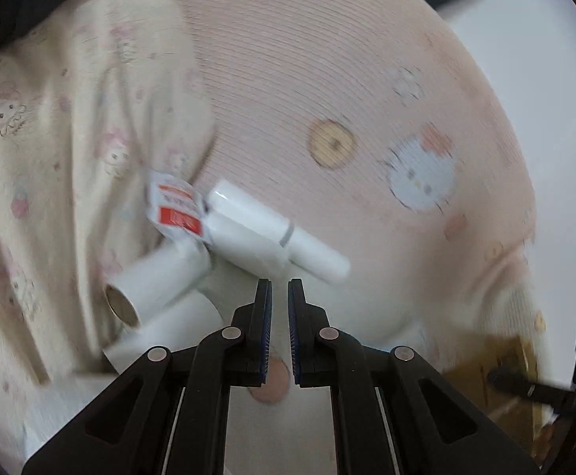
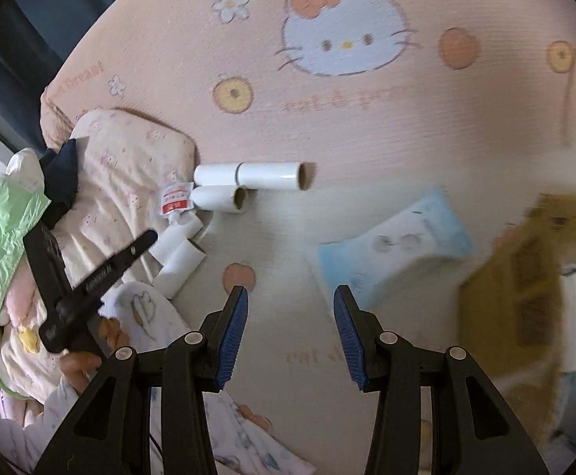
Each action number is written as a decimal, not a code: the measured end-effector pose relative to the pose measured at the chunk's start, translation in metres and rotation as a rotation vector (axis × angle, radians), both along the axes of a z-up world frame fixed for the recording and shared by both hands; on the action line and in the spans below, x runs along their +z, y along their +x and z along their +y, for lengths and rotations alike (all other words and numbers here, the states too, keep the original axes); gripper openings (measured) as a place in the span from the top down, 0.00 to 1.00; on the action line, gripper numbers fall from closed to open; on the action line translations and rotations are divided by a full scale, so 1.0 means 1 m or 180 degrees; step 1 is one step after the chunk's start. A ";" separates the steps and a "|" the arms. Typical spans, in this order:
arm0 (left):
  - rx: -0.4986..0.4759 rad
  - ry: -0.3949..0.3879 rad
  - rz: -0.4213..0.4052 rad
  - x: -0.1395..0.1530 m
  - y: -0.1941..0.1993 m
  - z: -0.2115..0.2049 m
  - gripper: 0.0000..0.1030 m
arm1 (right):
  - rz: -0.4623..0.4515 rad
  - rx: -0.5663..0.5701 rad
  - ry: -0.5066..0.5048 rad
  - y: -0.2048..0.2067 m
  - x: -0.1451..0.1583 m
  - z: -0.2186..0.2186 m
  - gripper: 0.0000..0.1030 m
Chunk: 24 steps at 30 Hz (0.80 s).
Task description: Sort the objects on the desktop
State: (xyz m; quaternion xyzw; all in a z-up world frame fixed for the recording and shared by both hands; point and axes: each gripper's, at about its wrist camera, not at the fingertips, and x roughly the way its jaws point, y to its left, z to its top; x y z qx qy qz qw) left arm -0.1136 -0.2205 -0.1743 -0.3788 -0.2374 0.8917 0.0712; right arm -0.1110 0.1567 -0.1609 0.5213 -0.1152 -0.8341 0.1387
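The left wrist view looks steeply down along its fingers, close over the white paper rolls [image 1: 248,233] on the cartoon-print sheet [image 1: 327,79]. The right wrist view looks down from farther back. Both share the rolls [image 2: 248,176], the red-and-white sachet [image 2: 175,200] and the cardboard box [image 2: 525,277].

You have a cream cartoon-print quilt [image 2: 121,166] bunched at the left edge of the pink cat-print sheet [image 2: 367,126], with a green plastic bag [image 2: 6,229] just beyond it.
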 end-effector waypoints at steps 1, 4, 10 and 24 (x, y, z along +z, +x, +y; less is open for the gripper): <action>0.0085 0.0044 0.0013 -0.001 -0.005 -0.007 0.91 | 0.0000 0.0022 -0.0011 -0.003 -0.003 -0.005 0.59; 0.0170 0.0152 0.0035 -0.002 -0.019 -0.016 0.91 | 0.0042 0.0130 -0.0049 -0.016 -0.016 -0.020 0.59; 0.0268 0.0241 0.0026 -0.011 -0.056 -0.026 0.91 | -0.0002 -0.0021 -0.0243 -0.057 -0.057 -0.037 0.59; -0.0666 -0.0448 -0.1011 -0.021 -0.151 0.005 0.55 | -0.0110 0.0466 -0.0002 -0.118 -0.107 -0.111 0.59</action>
